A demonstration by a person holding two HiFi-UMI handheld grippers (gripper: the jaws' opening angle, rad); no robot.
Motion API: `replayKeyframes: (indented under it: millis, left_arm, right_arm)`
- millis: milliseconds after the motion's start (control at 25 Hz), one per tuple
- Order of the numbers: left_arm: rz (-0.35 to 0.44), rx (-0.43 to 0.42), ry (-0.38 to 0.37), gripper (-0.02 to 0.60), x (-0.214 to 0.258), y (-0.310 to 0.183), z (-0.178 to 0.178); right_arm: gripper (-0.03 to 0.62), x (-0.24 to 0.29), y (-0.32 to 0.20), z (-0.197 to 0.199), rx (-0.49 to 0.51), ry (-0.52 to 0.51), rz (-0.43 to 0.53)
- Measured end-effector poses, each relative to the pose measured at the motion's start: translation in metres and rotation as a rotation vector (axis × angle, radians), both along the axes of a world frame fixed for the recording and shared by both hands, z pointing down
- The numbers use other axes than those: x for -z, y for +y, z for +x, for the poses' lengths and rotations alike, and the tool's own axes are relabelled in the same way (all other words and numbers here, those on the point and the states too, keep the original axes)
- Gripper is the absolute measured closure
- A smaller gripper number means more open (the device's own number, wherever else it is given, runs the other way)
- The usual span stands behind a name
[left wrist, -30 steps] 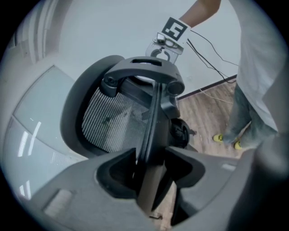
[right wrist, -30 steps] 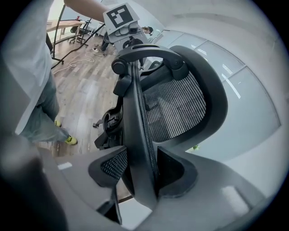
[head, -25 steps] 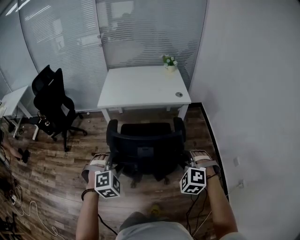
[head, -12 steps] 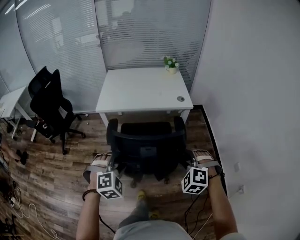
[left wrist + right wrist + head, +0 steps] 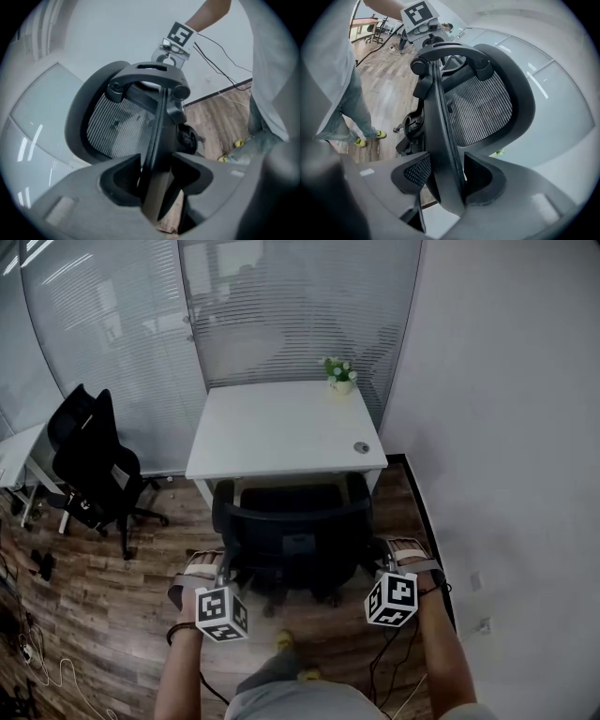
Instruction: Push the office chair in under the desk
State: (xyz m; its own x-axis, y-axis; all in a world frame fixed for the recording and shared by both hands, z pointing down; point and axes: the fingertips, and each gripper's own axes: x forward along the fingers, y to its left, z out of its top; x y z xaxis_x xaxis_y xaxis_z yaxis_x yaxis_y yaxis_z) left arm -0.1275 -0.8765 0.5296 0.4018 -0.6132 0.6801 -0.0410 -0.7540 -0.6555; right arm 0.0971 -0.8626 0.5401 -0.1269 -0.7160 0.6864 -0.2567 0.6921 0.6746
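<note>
Head view: office chair (image 5: 295, 538) stands on the wood floor (image 5: 112, 606), its seat front at the near edge of the white desk (image 5: 281, 427) and its back toward the person. The left gripper (image 5: 219, 568) and right gripper (image 5: 386, 563) sit at either side of the backrest (image 5: 295, 521).

Left gripper view: the claw pinches the backrest's edge frame.

Right gripper view: the claw clamps the opposite edge frame.

Two office chairs (image 5: 292, 526) (image 5: 86, 460), two desks (image 5: 281, 427) (image 5: 17, 454), one plant (image 5: 339, 371)
</note>
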Motion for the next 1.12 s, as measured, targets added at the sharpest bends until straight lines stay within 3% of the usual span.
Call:
replayKeyframes:
  millis: [280, 880, 1120]
  left_arm:
    - [-0.012, 0.003, -0.002, 0.376, 0.000, -0.023, 0.004]
    - [0.028, -0.007, 0.013, 0.373, 0.000, -0.023, 0.005]
    - [0.042, -0.009, 0.022, 0.343, 0.000, -0.019, 0.003]
  right_arm:
    - [0.385, 0.002, -0.020, 0.003, 0.007, -0.007, 0.014]
    - [0.381, 0.003, -0.019, 0.002, 0.004, -0.020, 0.062]
    - [0.381, 0.006, -0.012, 0.000, -0.009, -0.032, 0.095]
